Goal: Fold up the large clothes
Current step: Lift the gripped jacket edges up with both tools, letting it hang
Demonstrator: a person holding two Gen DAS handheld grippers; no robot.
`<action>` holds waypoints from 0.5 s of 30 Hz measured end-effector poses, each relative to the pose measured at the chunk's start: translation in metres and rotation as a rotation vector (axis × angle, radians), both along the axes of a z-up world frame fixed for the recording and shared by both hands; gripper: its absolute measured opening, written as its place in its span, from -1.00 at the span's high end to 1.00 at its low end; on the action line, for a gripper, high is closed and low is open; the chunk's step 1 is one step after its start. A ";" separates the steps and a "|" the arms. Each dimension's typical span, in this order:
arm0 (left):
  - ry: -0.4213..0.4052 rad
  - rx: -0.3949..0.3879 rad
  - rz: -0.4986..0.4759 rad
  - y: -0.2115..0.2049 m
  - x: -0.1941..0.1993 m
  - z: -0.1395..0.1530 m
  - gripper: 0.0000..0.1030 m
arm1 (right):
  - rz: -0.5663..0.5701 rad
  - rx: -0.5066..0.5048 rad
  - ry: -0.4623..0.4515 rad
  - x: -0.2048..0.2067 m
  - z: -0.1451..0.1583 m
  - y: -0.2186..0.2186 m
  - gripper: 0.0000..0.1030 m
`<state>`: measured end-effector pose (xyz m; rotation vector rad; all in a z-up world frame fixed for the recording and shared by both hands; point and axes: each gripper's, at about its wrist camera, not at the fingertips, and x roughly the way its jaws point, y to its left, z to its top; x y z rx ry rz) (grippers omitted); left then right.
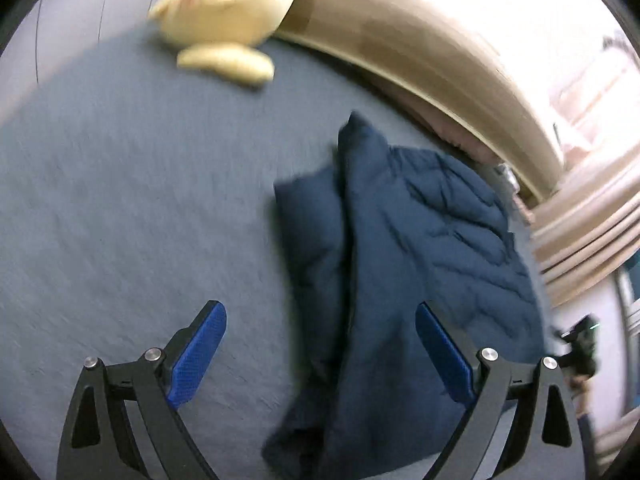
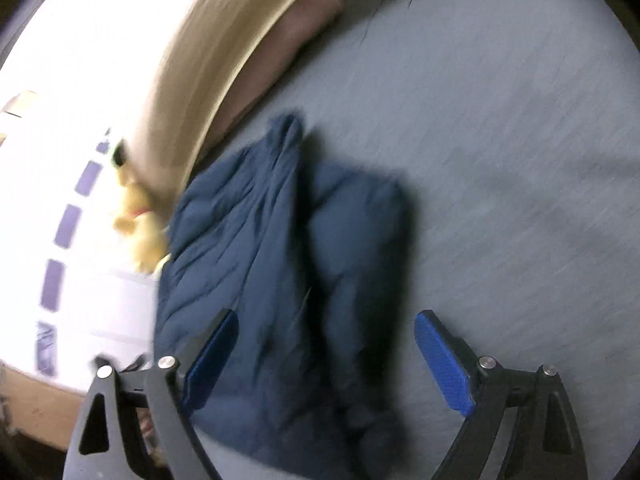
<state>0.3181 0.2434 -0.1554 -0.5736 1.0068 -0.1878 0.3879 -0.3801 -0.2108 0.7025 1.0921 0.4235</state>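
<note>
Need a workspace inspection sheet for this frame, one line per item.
Surface: grey-blue bed sheet, lightly wrinkled.
Job's things: navy quilted garment, bunched and partly folded near the bed's edge.
Clutter: yellow plush toy on the sheet; second plush beyond the edge.
Grippers: left hand-held gripper open, empty; right hand-held gripper open, empty.
Cables: nothing seen.
Surroundings: beige bed frame; views motion-blurred.

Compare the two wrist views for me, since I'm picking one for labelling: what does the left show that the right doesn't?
Only the left wrist view shows the big pale yellow plush toy lying on the bed. Only the right wrist view shows a brownish-pink pillow against the beige headboard. Both show the rumpled navy blue quilted jacket on the grey-blue bedsheet, with each view's own gripper, left and right, open.
</note>
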 end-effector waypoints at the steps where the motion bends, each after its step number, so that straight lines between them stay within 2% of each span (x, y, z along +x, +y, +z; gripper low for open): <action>1: 0.004 -0.045 -0.003 0.000 0.001 -0.004 -0.85 | 0.016 0.003 0.005 0.000 -0.005 0.007 -0.78; 3: 0.017 -0.165 -0.034 -0.001 0.006 -0.013 -0.85 | 0.046 0.047 0.010 0.004 -0.012 0.021 -0.78; 4: 0.024 -0.198 -0.038 -0.001 0.009 -0.016 -0.85 | 0.045 0.050 0.007 0.005 -0.009 0.026 -0.78; 7: 0.013 -0.200 -0.045 -0.003 0.013 -0.017 -0.85 | 0.072 0.033 0.006 0.008 -0.008 0.031 -0.78; 9: 0.030 -0.200 -0.049 -0.004 0.020 -0.023 -0.85 | 0.080 0.027 0.012 0.010 -0.007 0.028 -0.70; 12: 0.022 -0.212 -0.076 -0.009 0.032 -0.024 -0.85 | 0.073 0.008 0.008 0.013 -0.013 0.022 -0.45; 15: 0.039 -0.165 -0.089 -0.025 0.039 -0.027 -0.80 | 0.115 -0.054 -0.019 0.010 -0.008 0.032 -0.12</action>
